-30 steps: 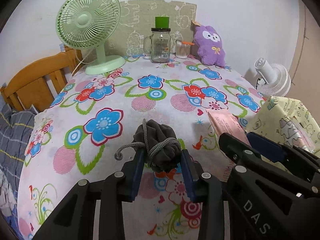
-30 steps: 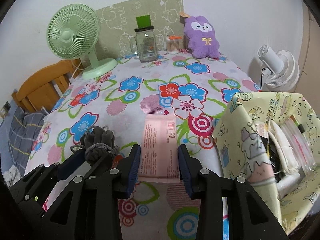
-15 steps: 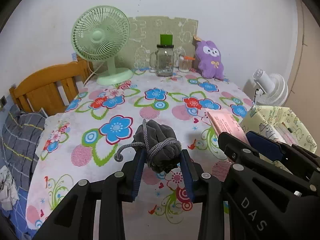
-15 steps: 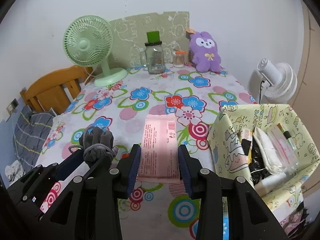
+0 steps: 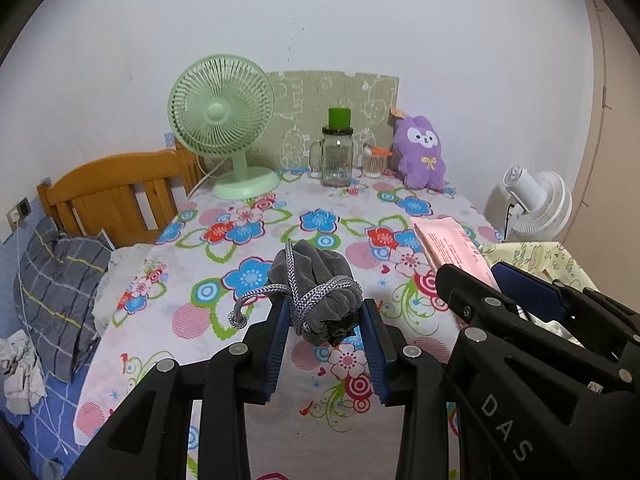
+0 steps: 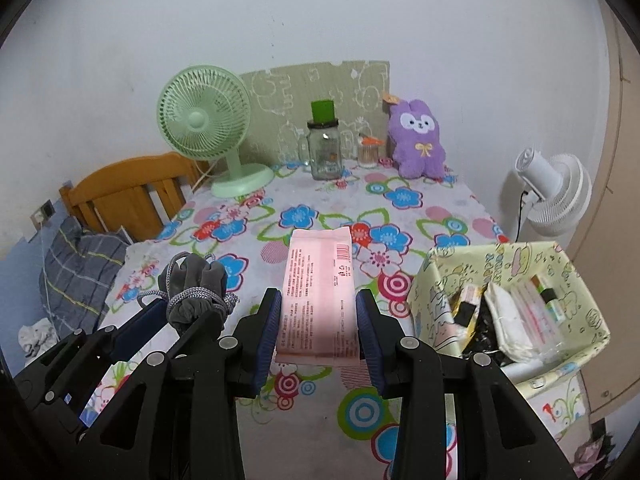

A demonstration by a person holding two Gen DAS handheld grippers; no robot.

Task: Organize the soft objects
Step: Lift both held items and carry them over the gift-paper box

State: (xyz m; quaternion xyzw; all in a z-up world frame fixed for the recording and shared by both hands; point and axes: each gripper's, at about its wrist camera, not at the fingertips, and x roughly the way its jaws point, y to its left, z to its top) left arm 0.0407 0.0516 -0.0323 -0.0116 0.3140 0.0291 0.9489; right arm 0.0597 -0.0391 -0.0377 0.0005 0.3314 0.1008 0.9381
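A green desk fan (image 5: 221, 120) stands at the far left of the floral tablecloth (image 5: 248, 256). Beside it are a glass mason jar (image 5: 337, 158) with a green lid and a small cotton-swab jar (image 5: 373, 162). A white floor fan (image 6: 554, 196) stands beyond the table, a wooden headboard (image 5: 108, 196) to its left.

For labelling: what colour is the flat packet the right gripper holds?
Pink flat packet, clearest in right wrist view.

Both grippers' fingers (image 5: 370, 316) clamped, raised.

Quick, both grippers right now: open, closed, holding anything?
Left gripper: closed on the grey drawstring pouch.
Right gripper: closed on the pink packet.
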